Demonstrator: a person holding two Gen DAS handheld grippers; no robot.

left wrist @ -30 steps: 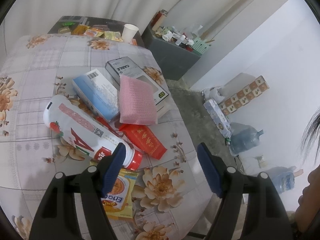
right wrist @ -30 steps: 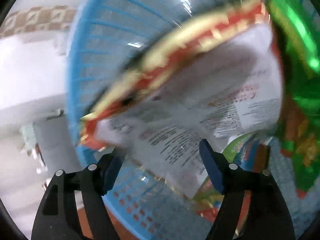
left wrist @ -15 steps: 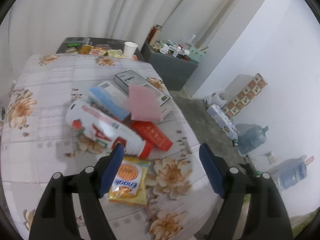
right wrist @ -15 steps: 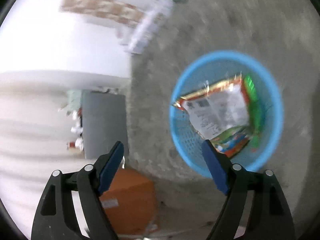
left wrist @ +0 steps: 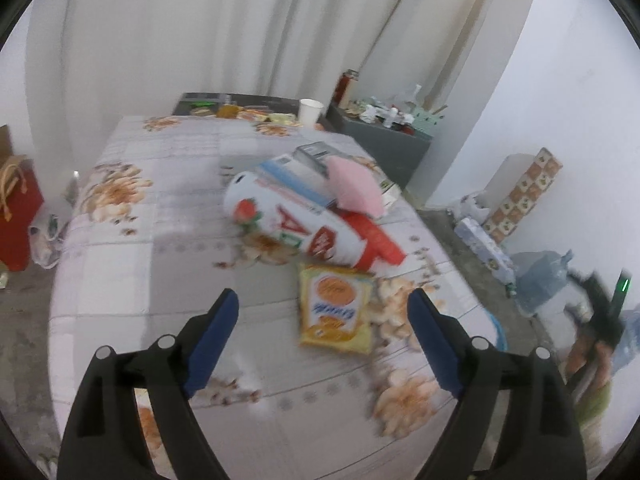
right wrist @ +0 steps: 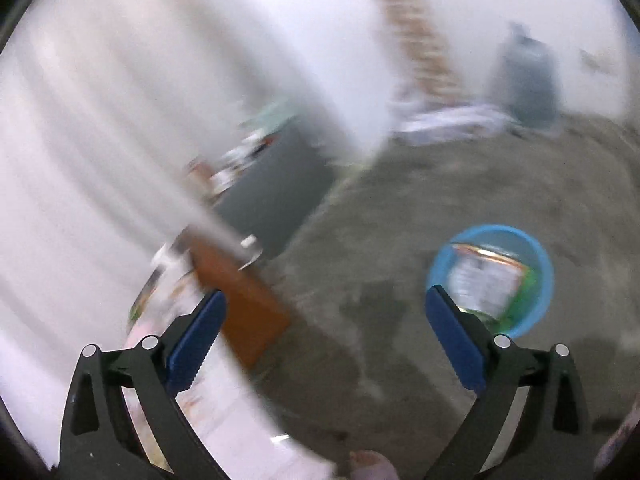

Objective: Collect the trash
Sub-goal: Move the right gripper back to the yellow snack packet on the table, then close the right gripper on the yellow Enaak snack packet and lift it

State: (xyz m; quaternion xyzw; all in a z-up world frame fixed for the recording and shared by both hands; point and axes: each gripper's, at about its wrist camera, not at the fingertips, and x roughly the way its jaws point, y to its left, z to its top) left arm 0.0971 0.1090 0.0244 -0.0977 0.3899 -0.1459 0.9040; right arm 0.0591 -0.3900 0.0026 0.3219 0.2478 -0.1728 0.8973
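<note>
The white bottle (left wrist: 292, 224) shows a large red "A"; the yellow sachet (left wrist: 335, 309) print is blurred, unreadable. Both lie on the desk (left wrist: 160, 240), the sachet near its right edge, bare cloth to their left. Left hand-held gripper (left wrist: 323, 316): jaws apart, just been widening, nothing between. Right hand-held gripper (right wrist: 323, 320): likewise, now high above the blue basket (right wrist: 541, 256) holding wrappers.

table (left wrist: 168, 240): snack packet (left wrist: 334, 308) near right, bottle (left wrist: 296, 226) just behind it | boxes (left wrist: 304, 176) and pouch (left wrist: 354, 190) behind bottle | paper cup (left wrist: 311, 112) far edge | floor: basket (right wrist: 538, 256) right, wrappers (right wrist: 486, 284) inside
</note>
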